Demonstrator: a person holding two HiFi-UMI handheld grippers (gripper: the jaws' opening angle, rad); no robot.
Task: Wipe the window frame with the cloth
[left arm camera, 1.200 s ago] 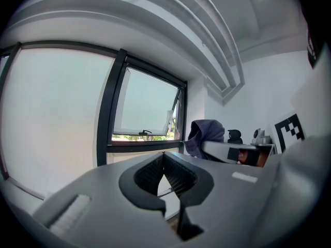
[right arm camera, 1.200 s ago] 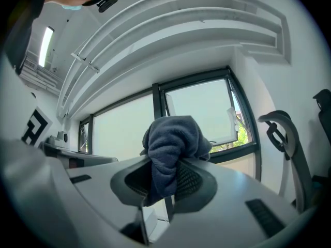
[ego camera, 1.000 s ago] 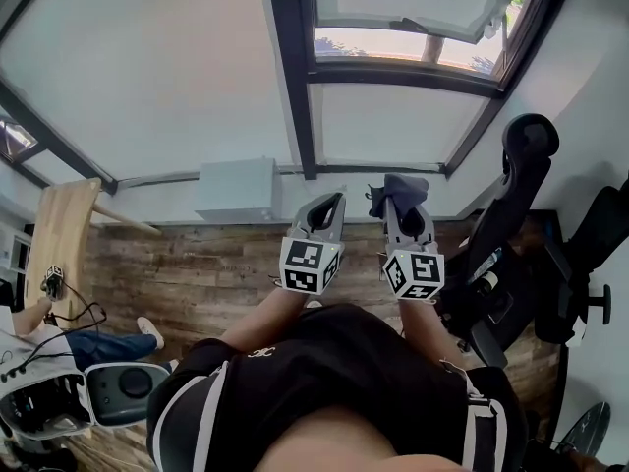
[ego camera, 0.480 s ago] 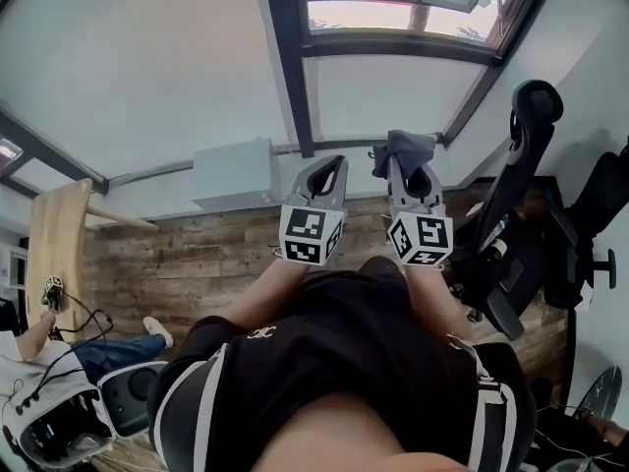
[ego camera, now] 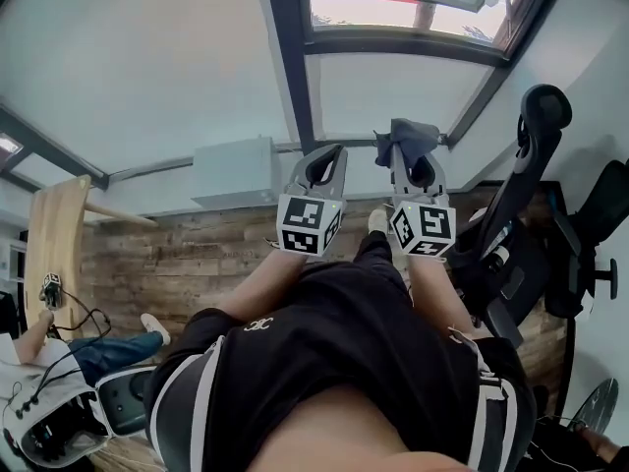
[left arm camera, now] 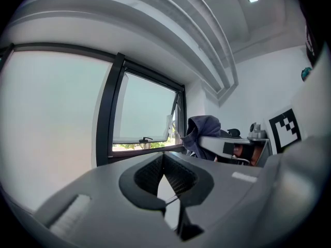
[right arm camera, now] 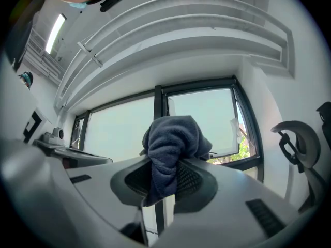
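- Blue-grey terry: the cloth (right arm camera: 173,143) sits bunched in our right gripper (right arm camera: 164,175). The jaws are clamped onto it and a wad bulges beyond the tips.
- Our left gripper (left arm camera: 164,170) is pressed closed on nothing. It is just to the left of the right one and about level with it.
- Over the last second both tools have climbed in the head view and we have moved in towards the glass. The white box (ego camera: 231,172) under the window, which lay a little ahead of the left gripper, now lies beside it on its left.
- The dark window frame (right arm camera: 160,105) stands ahead of the cloth, beyond the tips and still apart from it. Its upright runs straight behind the wad.
- We judge that the approach is nearly done but no wiping has begun. The next move is a reach forward and up until the cloth meets the frame.
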